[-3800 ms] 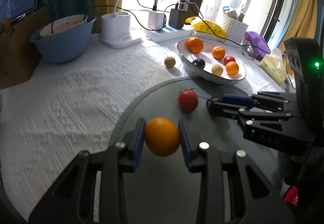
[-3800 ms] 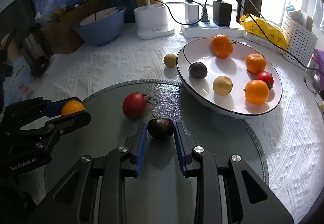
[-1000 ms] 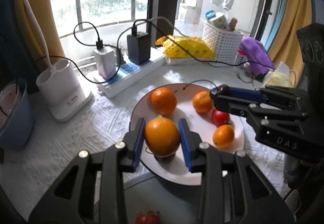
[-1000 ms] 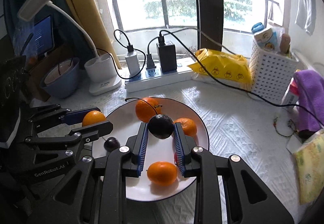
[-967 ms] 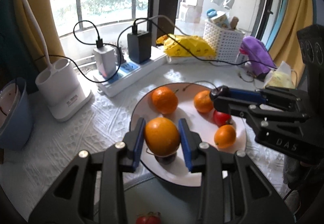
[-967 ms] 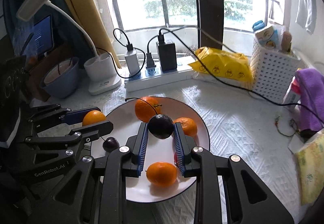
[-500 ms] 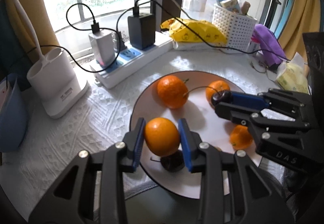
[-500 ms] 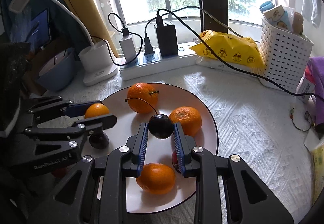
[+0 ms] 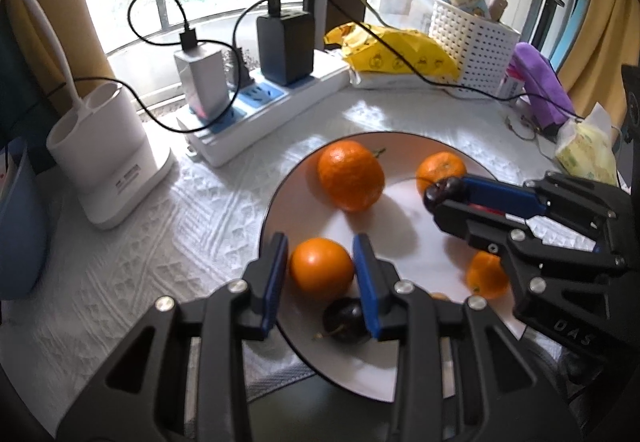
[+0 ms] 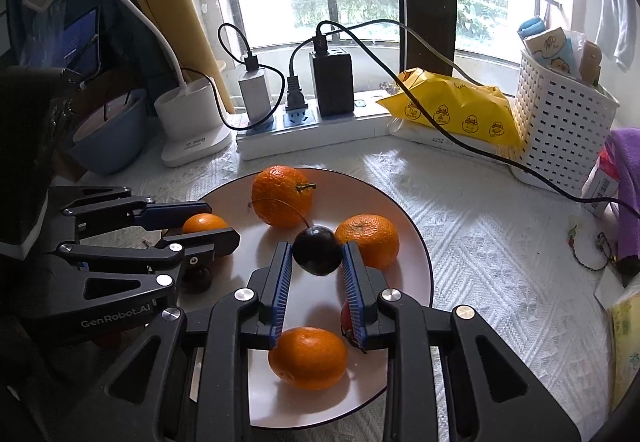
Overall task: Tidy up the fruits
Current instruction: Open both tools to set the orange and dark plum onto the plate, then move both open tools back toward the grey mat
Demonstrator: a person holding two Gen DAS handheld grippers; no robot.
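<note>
My left gripper [image 9: 321,268] is shut on an orange [image 9: 321,267] and holds it over the left part of the white plate [image 9: 404,242]. My right gripper [image 10: 317,255] is shut on a dark cherry [image 10: 317,250] with a long stem, above the plate's middle [image 10: 416,242]. In the plate lie a large orange [image 9: 351,175], a smaller orange [image 10: 367,241], another orange [image 10: 307,357], a partly hidden red fruit [image 10: 345,318] and a dark cherry [image 9: 346,320]. In the right wrist view the left gripper [image 10: 212,230] shows at left with its orange [image 10: 203,223].
A white power strip [image 10: 316,134] with chargers and cables runs behind the plate. A white lamp base [image 9: 106,158], a blue bowl [image 10: 108,130], a yellow packet [image 10: 452,110], a white basket [image 10: 564,134] and purple cloth [image 9: 540,82] stand around. A cable [image 10: 480,154] crosses the tablecloth at right.
Both grippers have moved down and closer to the plate, each still holding its fruit. The plate looks larger in both views.
</note>
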